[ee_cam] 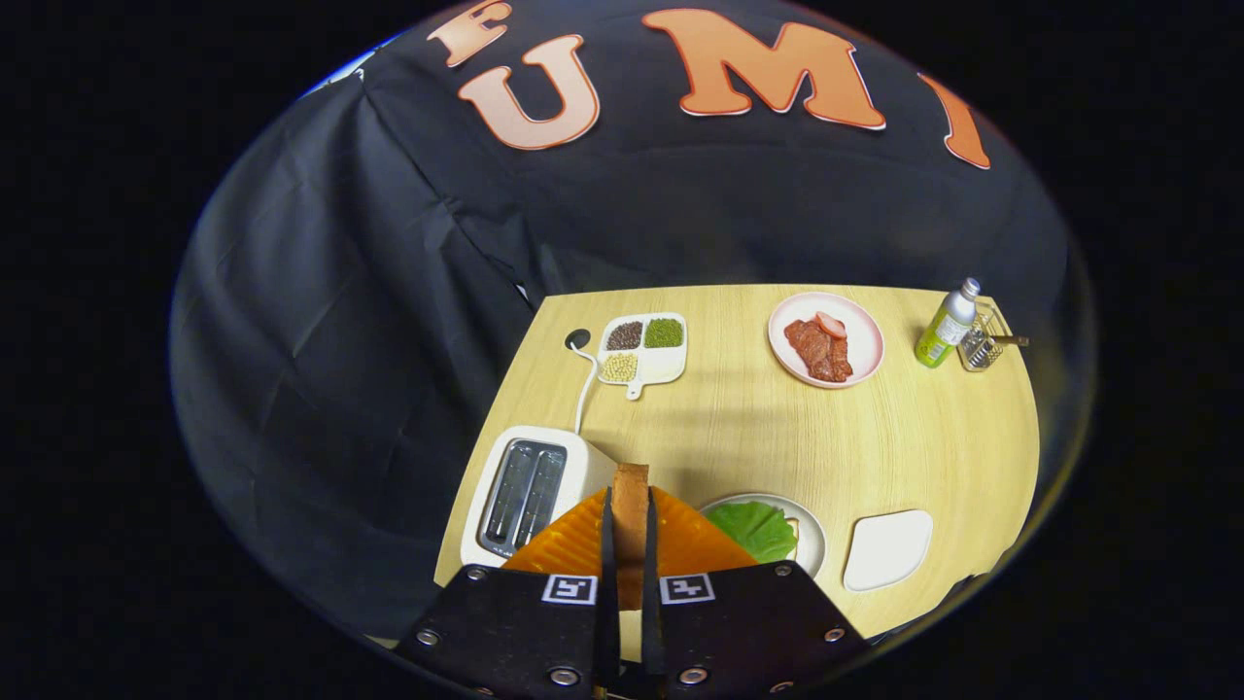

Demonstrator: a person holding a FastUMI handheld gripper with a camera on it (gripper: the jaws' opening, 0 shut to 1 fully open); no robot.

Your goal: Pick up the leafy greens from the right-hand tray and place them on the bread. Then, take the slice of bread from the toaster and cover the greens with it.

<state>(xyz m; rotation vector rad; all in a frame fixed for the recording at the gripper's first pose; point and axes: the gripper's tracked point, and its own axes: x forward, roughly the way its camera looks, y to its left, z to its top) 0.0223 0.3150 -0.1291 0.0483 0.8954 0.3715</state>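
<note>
The slice of bread (630,506) stands on edge between your gripper's (630,544) two fingers, low in the centre of the frame, and both fingers press against its flat sides, so you are holding it firmly. Just to the right of the fingers, lower centre-right, a round plate (812,537) carries the leafy greens (753,530); they lie spread flat on it, and whatever bread is beneath them is hidden by the leaves. To the left of the fingers, lower left, the white toaster (530,491) sits with both slots dark and apparently empty. Further right of the plate lies a white tray (886,549) with nothing on it.

Judging from this, the greens are already placed and the bread is out of the toaster. What remains is to carry your slice right, over the plate, and lay it flat on the greens.

Across the wooden table (739,428), toward the upper middle, you have a divided dish of beans (643,350), a pink plate of meat (826,340), and a bottle (948,324) at upper right.
</note>
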